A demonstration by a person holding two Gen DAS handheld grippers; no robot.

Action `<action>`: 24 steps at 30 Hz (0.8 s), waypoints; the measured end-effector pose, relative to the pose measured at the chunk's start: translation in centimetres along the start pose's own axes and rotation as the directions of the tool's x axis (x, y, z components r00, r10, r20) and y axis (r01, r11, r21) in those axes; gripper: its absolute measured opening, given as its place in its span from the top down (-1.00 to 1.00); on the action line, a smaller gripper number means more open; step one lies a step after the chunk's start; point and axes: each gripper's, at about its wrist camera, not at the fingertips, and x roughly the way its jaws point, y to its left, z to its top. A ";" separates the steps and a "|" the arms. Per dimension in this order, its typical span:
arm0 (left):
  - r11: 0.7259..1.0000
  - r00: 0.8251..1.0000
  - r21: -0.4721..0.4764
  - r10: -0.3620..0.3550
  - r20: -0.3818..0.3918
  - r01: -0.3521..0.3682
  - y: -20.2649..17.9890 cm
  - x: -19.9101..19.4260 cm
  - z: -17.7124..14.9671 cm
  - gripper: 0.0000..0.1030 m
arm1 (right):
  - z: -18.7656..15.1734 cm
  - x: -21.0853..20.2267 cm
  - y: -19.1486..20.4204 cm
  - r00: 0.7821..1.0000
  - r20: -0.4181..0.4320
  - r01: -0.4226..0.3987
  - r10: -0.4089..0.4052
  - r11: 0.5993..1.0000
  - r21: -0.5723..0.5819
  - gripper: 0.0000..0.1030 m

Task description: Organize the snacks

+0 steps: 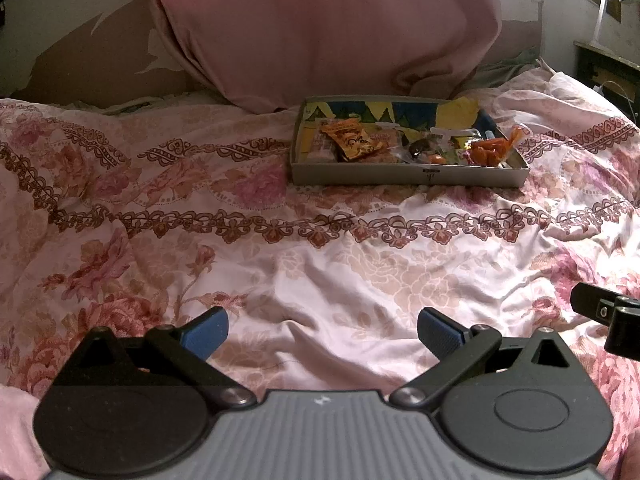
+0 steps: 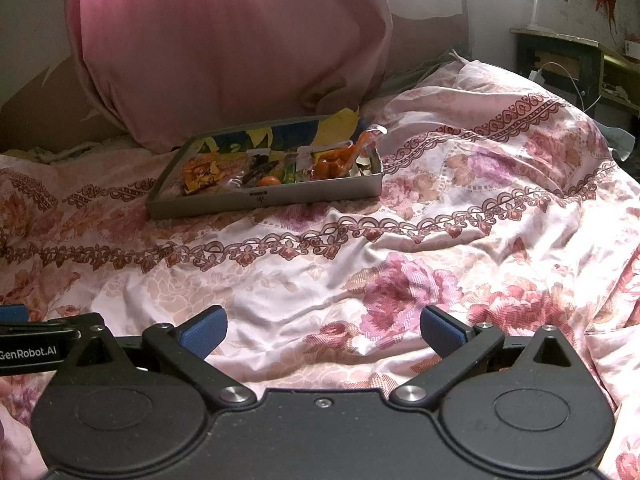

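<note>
Left gripper (image 1: 322, 334): jaws spread wide, holding nothing, low over the floral bedspread (image 1: 280, 272).
Right gripper (image 2: 322, 334): likewise released, empty.
Snacks (image 1: 404, 146): piled in a shallow grey tray (image 1: 400, 178), well ahead, before the pink pillow (image 1: 320, 28).

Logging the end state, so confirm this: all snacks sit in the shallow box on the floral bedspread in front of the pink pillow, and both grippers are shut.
One error: both grippers are open and empty. The left gripper and right gripper show spread fingers in their own wrist views. The snacks do lie in the box, on the bedspread before the pillow.
</note>
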 end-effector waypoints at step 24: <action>1.000 1.000 0.017 0.008 -0.030 -0.007 0.1 0.2 -0.1 -0.99 | 0.0 0.1 0.1 1.000 -0.004 0.001 -0.001 1.000 -0.001 -0.99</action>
